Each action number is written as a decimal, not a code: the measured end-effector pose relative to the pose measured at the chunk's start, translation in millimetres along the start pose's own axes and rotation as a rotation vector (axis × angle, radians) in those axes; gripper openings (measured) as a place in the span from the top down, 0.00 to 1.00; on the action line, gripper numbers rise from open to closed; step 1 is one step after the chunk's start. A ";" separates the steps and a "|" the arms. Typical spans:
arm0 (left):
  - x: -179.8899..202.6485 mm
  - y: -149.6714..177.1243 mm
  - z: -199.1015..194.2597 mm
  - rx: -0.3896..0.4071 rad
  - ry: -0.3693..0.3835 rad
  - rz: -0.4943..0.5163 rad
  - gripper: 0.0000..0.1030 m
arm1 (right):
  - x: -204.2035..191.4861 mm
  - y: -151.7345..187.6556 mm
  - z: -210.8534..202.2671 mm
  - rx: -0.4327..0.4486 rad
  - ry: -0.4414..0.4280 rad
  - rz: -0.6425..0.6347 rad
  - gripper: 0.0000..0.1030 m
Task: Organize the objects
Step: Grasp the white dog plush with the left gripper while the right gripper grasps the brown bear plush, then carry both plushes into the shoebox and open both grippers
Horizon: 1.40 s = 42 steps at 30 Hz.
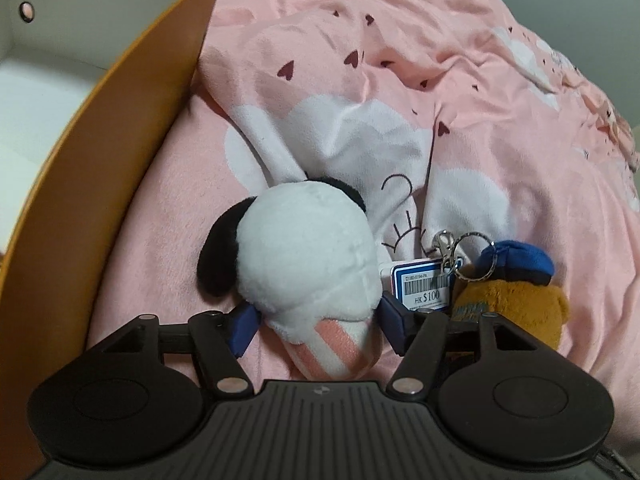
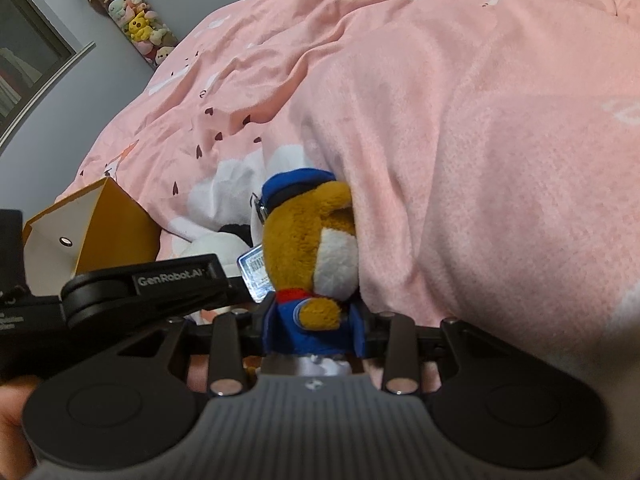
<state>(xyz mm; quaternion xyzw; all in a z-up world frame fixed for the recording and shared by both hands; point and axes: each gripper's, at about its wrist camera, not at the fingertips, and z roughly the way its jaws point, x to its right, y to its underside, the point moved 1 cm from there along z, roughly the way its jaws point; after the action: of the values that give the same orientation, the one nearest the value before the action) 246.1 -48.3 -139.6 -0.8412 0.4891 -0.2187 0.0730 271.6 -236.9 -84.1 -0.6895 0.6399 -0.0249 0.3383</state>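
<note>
Left wrist view shows the white dog plush [image 1: 308, 256] lying on the pink bed [image 1: 500, 120] between the spread fingers [image 1: 244, 328] of the left gripper [image 1: 316, 326], whose pads stand off its sides without pressing, likely just let go or not yet gripped. Touching its right side is a price tag [image 1: 422, 286] clipped to the bear plush [image 2: 316, 256], which the right gripper [image 2: 312, 328] pinches at its blue body, probably to lift it clear. The box [image 1: 132, 128] stands just left of the dog, by the bed's edge; what shows of its white inside is bare, so neither toy is in it yet.
</note>
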 end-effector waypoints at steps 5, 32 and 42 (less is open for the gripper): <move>3.1 1.9 -2.2 -0.002 -0.013 0.033 0.32 | -0.4 0.6 -0.1 0.004 -0.001 0.001 0.64; -8.8 3.6 -148.0 0.170 0.221 0.332 0.40 | -25.8 -5.6 -77.5 0.148 -0.178 0.049 0.64; -53.4 -28.6 -221.3 0.261 0.137 0.481 0.39 | -101.9 -34.3 -89.6 0.095 -0.390 -0.010 0.64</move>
<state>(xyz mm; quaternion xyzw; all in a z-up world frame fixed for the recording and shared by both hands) 148.8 32.2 52.0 -0.6676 0.6463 -0.3126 0.1972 241.1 -185.8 42.6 -0.6677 0.5571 0.0773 0.4877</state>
